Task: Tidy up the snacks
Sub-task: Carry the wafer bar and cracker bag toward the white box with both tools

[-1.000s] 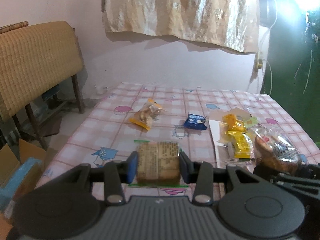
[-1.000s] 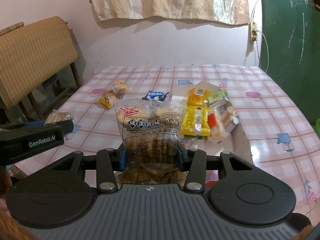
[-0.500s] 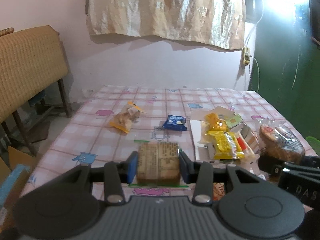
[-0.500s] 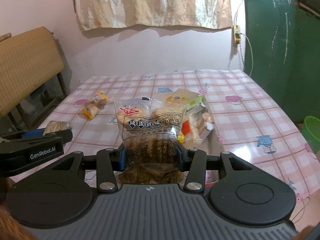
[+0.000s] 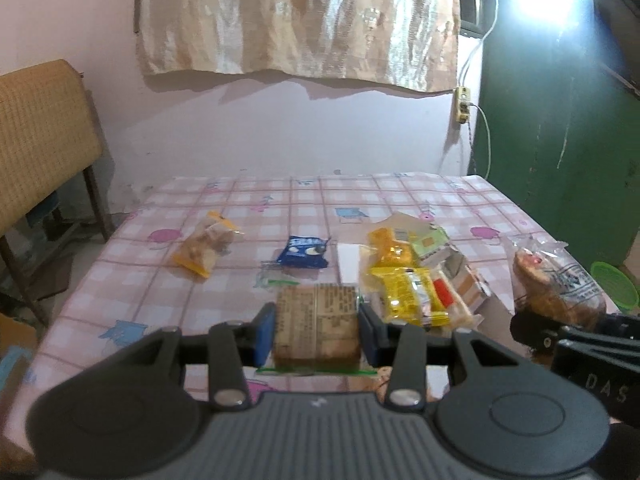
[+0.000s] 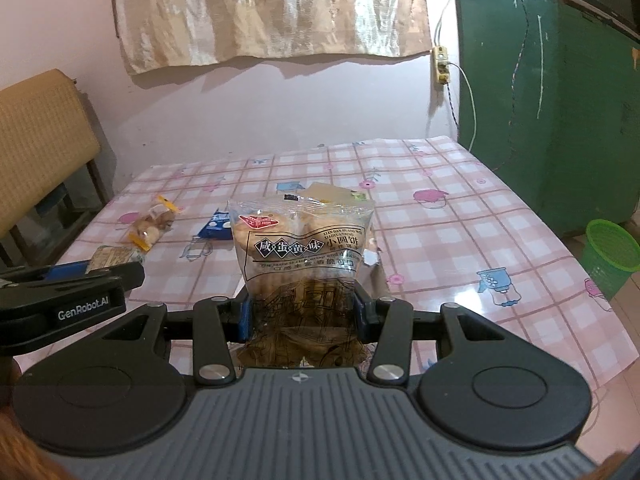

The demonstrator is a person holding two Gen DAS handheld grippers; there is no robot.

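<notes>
My left gripper (image 5: 316,330) is shut on a brown wrapped cake packet (image 5: 316,326), held above the near part of the pink checked table (image 5: 280,216). My right gripper (image 6: 302,312) is shut on a clear bag of round biscuits (image 6: 302,240), held upright; it shows at the right in the left wrist view (image 5: 556,284). A pile of yellow and green snack packets (image 5: 416,280) lies on white paper mid-table. A blue cookie packet (image 5: 304,252) and a clear bag with yellow ends (image 5: 206,246) lie further left.
A woven chair back (image 5: 40,144) stands left of the table. A green basket (image 6: 610,256) sits on the floor to the right, by a green door (image 6: 560,100). A cardboard box (image 5: 12,344) is at the lower left.
Both grippers have swung to the right while keeping their packets. The snack pile now sits closer to the left gripper and is hidden behind the biscuit bag in the right view.
</notes>
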